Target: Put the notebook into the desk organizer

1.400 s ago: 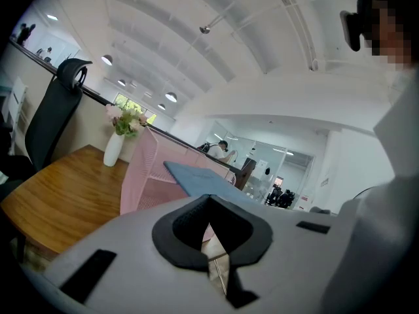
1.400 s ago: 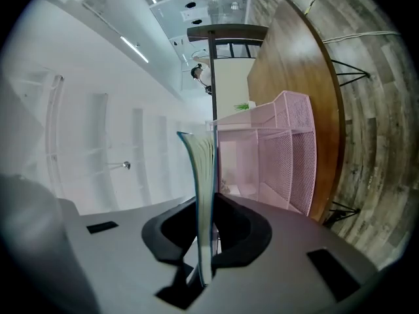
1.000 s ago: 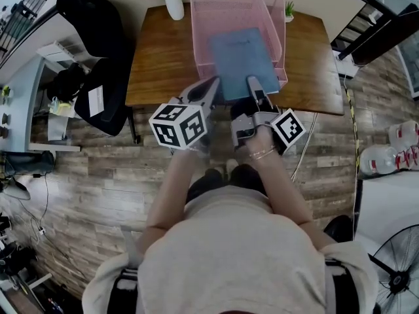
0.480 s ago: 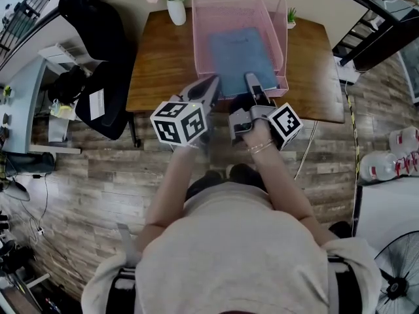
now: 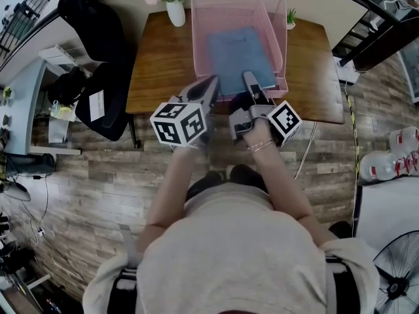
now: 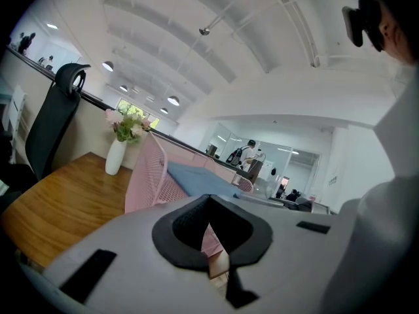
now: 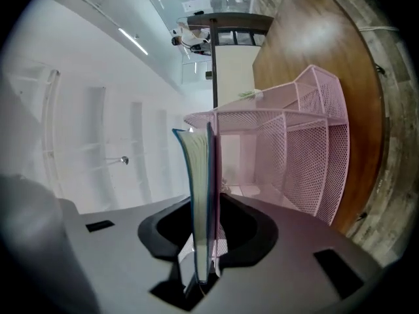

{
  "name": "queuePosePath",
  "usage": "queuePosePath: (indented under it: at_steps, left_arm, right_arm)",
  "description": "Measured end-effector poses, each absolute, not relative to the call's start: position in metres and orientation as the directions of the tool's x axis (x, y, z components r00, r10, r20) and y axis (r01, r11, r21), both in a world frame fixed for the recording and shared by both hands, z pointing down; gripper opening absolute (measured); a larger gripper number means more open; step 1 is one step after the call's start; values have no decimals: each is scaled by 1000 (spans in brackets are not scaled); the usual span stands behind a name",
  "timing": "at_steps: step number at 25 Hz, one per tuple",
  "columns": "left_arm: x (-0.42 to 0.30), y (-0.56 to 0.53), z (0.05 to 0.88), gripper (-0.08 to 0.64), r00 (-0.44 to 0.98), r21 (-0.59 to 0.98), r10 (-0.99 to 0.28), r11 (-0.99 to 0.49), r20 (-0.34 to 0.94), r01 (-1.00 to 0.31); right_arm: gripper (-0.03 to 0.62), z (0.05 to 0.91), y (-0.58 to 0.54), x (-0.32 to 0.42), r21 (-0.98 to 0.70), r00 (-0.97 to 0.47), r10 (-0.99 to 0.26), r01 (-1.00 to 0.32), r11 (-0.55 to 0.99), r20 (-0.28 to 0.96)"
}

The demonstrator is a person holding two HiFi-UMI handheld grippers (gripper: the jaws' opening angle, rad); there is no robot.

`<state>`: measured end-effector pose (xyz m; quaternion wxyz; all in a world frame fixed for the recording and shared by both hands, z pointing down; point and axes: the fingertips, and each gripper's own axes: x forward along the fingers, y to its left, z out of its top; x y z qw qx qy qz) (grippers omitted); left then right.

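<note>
Now the notebook (image 5: 239, 56) lay flat in the pink organizer (image 5: 196, 38) on the table (image 5: 157, 64), blue cover up. Its near end poked out of the open front, toward the person.

Right gripper (image 5: 251, 82) sat at that near end with its jaws opening. The right gripper view showed the notebook edge-on between them, pages and blue cover plain to see. A sliver of light ran down one side of the pages, so the pads were not squeezing it. Beyond the jaws rose the organizer's mesh walls, with the table behind them.

Left gripper (image 5: 207, 89) hung just beside the right one, over the table's front edge. It pointed at the organizer's near left corner, to the left of the notebook. Its jaws were drawn close, only a thin slit between the pads and nothing in it. Through the slit came a bit of pink mesh.

Elsewhere, a white vase (image 5: 175, 9) of flowers stood at the back of the table, just left of the organizer. A black chair (image 5: 98, 90) stood off the table's left end.
</note>
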<state>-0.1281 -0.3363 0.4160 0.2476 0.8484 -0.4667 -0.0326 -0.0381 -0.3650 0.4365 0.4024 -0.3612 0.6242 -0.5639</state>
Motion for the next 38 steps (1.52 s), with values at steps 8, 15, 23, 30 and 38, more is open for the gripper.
queuePosePath:
  at_steps: [8,15,23,30,38]
  left_arm:
    - [-126,-320,423,2,564,463,-804,-434,189,-773]
    - [-125,-305,429,2,562,481,-803,-420,197,-769]
    - [-125,-303,427,2,550,480,-813,-412,190,-775]
    - [-126,-316,425,2,538,476,-823,-405,181,-780]
    - [-128,-335,418,2,533,466,-828,-407,176,-786]
  right_arm:
    - [169,434,-348,-27,-993,-412,-904,14,121,-116]
    - [113,435,-327,-26,-993,-421,-901,-1,116,-105]
    - [41,432,-326,-30,-993,-419,-903,-30,118,-95]
    - [38,434,-343,-36,-993,-426,-901,-49,108,-77]
    - [38,435,-364,-42,-995,-436,-899,-52,81,-51]
